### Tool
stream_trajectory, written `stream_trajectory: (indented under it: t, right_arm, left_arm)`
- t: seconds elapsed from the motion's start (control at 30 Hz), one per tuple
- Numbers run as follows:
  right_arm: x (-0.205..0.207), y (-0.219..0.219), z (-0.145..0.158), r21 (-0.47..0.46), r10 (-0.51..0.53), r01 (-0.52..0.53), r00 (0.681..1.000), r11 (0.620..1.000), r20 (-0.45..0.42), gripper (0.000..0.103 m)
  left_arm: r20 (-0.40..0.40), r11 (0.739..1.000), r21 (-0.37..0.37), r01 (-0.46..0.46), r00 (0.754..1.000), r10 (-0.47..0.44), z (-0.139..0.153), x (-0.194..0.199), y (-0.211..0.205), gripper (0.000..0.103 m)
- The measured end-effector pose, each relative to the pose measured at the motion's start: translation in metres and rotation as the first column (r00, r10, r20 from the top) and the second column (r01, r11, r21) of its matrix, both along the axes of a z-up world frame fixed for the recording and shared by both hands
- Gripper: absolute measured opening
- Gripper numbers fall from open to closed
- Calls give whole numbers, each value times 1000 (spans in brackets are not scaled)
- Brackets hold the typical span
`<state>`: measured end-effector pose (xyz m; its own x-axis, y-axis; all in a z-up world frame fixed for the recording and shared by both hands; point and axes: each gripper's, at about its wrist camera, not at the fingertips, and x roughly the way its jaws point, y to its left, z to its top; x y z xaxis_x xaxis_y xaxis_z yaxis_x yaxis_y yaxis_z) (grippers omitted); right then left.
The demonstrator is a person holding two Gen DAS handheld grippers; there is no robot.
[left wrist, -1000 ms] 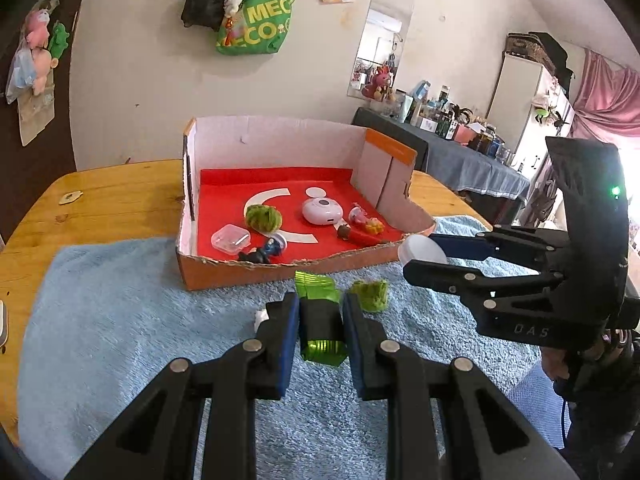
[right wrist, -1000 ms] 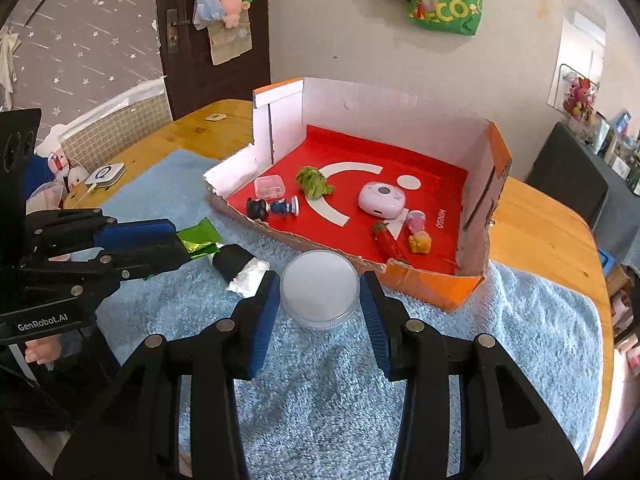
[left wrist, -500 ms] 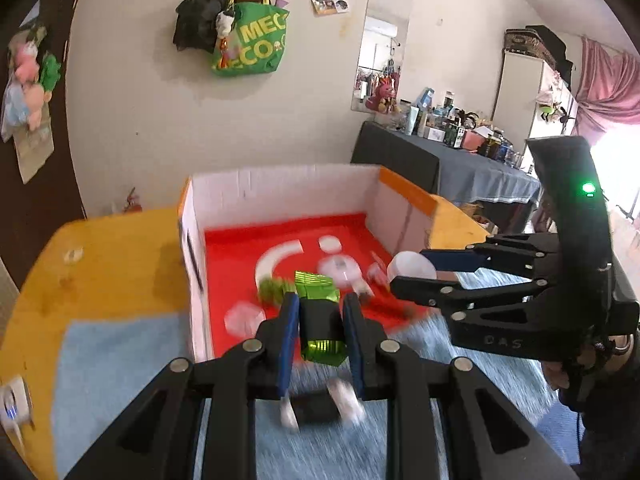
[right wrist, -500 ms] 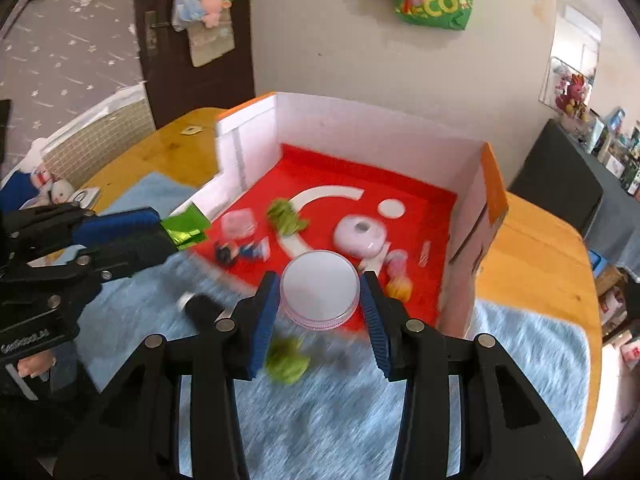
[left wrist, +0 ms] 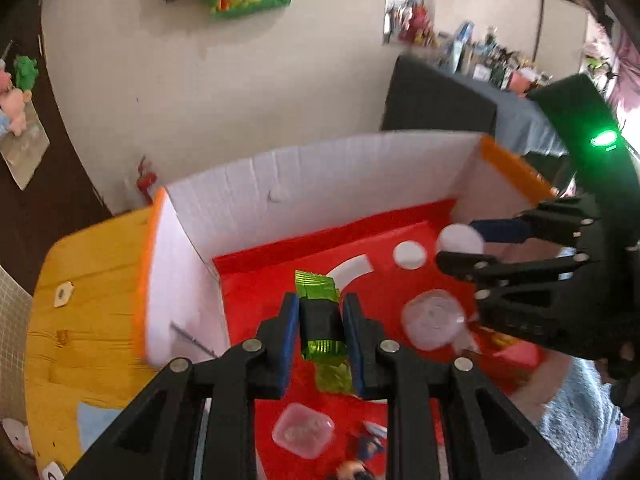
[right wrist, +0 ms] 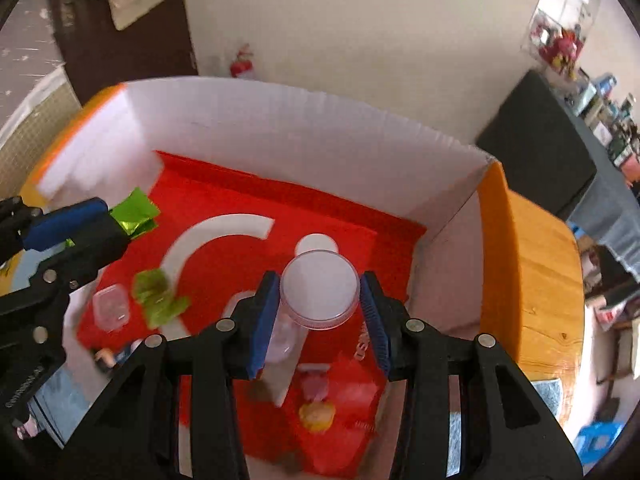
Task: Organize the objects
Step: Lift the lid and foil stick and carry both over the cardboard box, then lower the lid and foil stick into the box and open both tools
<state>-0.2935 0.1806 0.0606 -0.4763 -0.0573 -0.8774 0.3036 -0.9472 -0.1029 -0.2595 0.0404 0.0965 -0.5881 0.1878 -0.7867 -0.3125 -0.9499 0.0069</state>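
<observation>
Both my claws have swung from the towel to above the red-floored box [left wrist: 320,184]. My left gripper [left wrist: 320,336] clamps the green packet [left wrist: 316,292] at frame centre, my right gripper [right wrist: 320,312] the round clear container [right wrist: 319,288]. Next, I judge: lower, release onto bare floor.

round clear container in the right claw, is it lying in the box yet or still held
Held. The round clear container sits clamped between the right claw pads, above the box's red floor.

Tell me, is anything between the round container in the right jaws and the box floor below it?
Partly. The round container hangs over the red box floor, but a white oval gadget lies just beneath it; farther back the floor is bare.
</observation>
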Motion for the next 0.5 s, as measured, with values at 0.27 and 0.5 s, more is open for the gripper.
stream_trajectory:
  t: [0.27,0.5]
  right_arm:
    - [-25,-3,-15,28,-45,43,996,999,71,40]
    - [-30,-4,-32,63,-66,59,991,996,115,40]
  left_arm:
    - [68,997,-81,-20,997,25,-29,-32,6,24]
    - [102,994,-106,-29,994,40,-45,-42,10,23]
